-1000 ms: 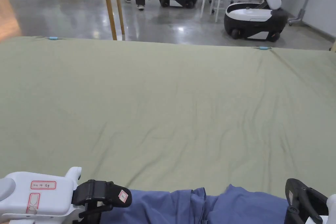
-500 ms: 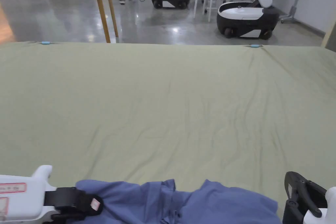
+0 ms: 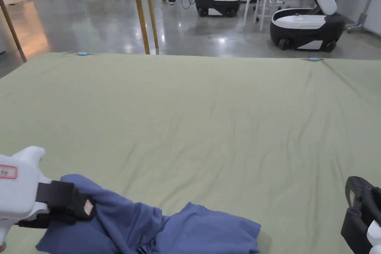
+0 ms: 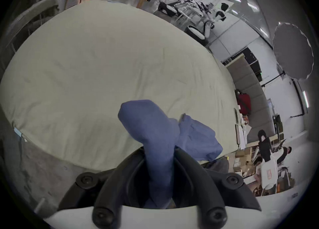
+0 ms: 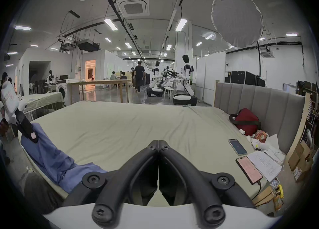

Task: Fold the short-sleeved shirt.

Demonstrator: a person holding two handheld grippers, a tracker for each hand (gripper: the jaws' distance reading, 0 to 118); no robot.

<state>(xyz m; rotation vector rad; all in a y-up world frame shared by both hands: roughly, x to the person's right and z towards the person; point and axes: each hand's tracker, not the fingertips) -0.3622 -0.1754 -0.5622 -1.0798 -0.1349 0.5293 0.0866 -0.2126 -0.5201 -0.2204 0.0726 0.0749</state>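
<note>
A blue shirt (image 3: 156, 228) lies bunched at the near edge of a bed (image 3: 208, 117) covered in a green sheet, one end lifted by the left gripper (image 3: 80, 206), whose jaws are clamped on a rolled fold of the cloth, as the left gripper view (image 4: 159, 167) makes plain. The garment trails from that gripper toward the right along the bed's near edge, its long axis running roughly side to side, the loose end resting crumpled on the sheet. The right gripper (image 5: 158, 143) hangs at the bed's near right corner, jaws closed together on nothing, well apart from the cloth; the shirt's free end lies to its left. Judged from this, the shirt is not yet spread and folding proper has not begun; the free end sits between the two grippers, and the right one is the nearer to take it, reaching leftward, so the pair could draw the garment out flat. Two phones (image 5: 248, 167) and papers (image 5: 264, 162) rest on the bed's right side, beside a red bag (image 5: 245, 120)
</note>
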